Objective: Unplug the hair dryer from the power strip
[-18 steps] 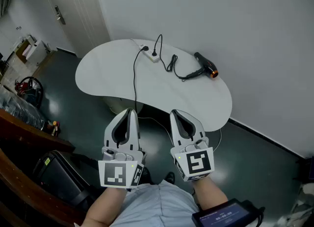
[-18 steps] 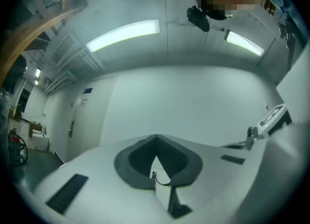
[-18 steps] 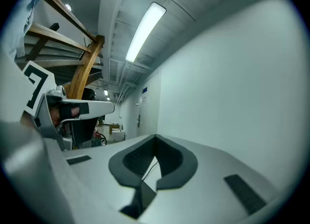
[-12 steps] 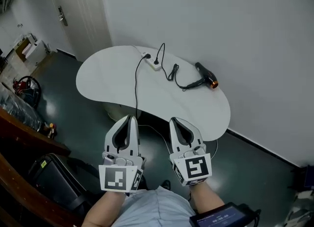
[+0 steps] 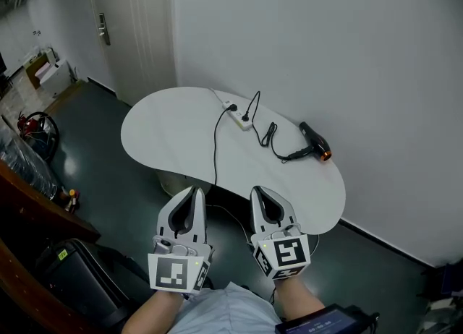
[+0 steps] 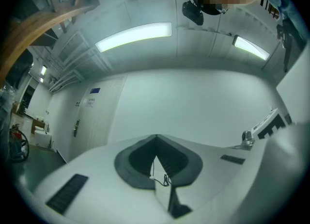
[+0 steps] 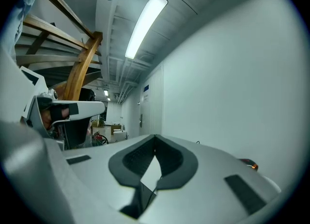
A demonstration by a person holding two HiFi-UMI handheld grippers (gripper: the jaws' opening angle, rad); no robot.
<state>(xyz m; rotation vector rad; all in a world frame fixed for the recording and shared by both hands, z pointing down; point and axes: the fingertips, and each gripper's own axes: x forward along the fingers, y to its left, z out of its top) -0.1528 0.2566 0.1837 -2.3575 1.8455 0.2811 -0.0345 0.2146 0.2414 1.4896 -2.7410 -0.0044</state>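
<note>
One hair dryer [image 5: 312, 142] and one power strip [image 5: 239, 116] lie on one table [image 5: 163, 134]. The left gripper [image 5: 194, 191] and right gripper [image 5: 257, 192] point tableward side by side, jaws closed and empty.

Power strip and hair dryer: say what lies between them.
Head view: only the black cord, loosely looped on the white table, lies between power strip and hair dryer.

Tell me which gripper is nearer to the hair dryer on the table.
Right. The right gripper hangs off the near edge of the table, with the hair dryer ahead and to its right. The left gripper sits beside it, further left, so farther away. Neither touches it.
</note>
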